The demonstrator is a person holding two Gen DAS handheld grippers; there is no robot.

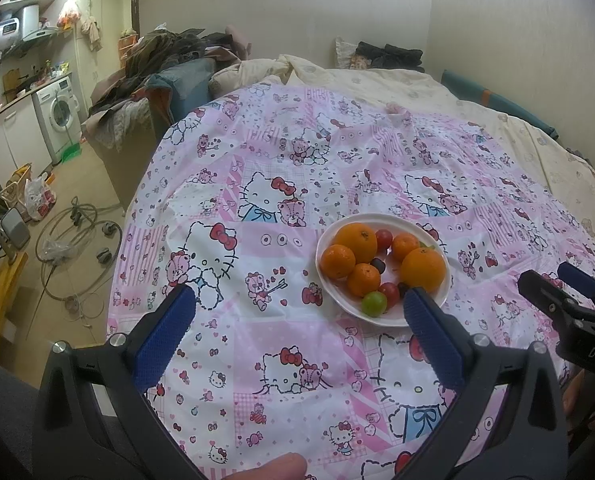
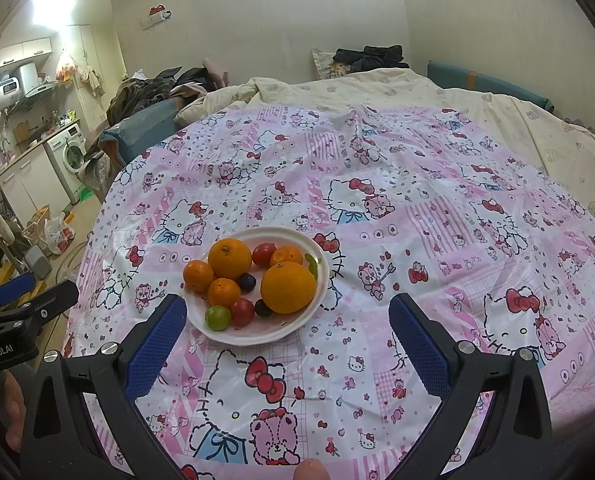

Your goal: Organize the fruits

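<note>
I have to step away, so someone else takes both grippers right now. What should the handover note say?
Left gripper: open, empty, hovering short of the plate.
Right gripper: open, empty, also short of it.
All the fruit sits on the white plate on the Hello Kitty cloth: oranges, red cherry tomatoes, one green fruit, dark grapes.
Done: nothing visibly sorted.
Left: all the organizing.

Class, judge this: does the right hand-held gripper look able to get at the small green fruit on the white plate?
Probably yes: the right hand-held gripper is open, and the small green fruit lies uncovered at the white plate's near rim.
</note>
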